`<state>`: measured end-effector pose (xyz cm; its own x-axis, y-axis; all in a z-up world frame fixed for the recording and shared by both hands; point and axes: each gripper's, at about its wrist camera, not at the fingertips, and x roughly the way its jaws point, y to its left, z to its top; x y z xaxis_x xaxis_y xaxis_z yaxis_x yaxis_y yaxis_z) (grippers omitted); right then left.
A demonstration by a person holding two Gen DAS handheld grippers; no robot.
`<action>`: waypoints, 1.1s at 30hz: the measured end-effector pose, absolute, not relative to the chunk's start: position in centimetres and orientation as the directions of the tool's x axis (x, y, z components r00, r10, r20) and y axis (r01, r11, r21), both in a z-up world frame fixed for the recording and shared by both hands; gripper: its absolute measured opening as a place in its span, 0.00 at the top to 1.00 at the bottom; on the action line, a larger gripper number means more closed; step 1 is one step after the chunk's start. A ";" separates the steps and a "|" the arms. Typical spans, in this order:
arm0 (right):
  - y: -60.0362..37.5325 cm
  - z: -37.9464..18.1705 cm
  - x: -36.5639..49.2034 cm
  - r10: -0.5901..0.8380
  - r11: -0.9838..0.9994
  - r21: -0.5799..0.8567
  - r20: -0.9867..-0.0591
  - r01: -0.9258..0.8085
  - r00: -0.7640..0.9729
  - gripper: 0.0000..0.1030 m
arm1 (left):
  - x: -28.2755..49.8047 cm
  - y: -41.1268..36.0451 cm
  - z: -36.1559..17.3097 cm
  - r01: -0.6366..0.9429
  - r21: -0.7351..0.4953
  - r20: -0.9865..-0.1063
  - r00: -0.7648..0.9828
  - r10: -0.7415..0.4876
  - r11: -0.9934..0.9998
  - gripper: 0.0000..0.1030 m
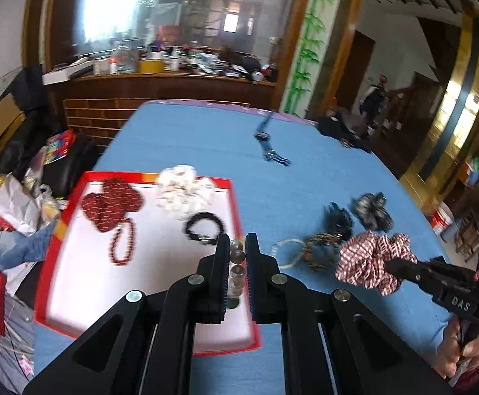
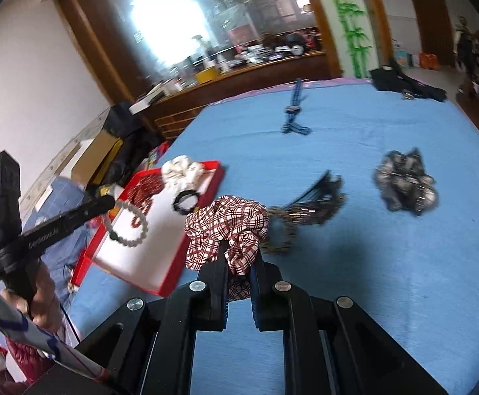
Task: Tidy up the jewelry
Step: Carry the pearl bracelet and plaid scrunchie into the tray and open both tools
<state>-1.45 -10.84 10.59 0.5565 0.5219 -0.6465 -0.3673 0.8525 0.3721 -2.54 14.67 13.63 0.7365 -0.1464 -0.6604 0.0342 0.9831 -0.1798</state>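
plaid scrunchie [image 2: 228, 230] sits clenched in right hand-held gripper [image 2: 239, 256]; bead bracelet [image 1: 236, 271] clamped in left hand-held gripper [image 1: 238, 247].

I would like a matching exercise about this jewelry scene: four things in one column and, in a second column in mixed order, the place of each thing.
Things:
1. red plaid scrunchie
2. pale bead bracelet
3. black bracelet
4. grey patterned scrunchie

Places:
A. lying inside the red tray
B. between the fingers of the left gripper
C. lying on the blue cloth, outside the tray
D. between the fingers of the right gripper

Pairs: 1-D, 2-B, 3-A, 4-C
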 end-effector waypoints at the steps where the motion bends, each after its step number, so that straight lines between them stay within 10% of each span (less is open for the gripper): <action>1: -10.0 10.6 -1.4 0.528 0.848 0.368 -0.650 -0.381 0.547 0.89 | -2.6 15.3 13.6 0.022 -0.182 -0.661 0.738 -0.139 0.983 0.91; 33: 8.1 6.7 5.4 0.544 0.805 0.337 -0.749 -0.489 0.379 0.88 | 1.0 31.7 6.1 -0.302 -0.195 -0.770 0.636 0.044 0.933 0.91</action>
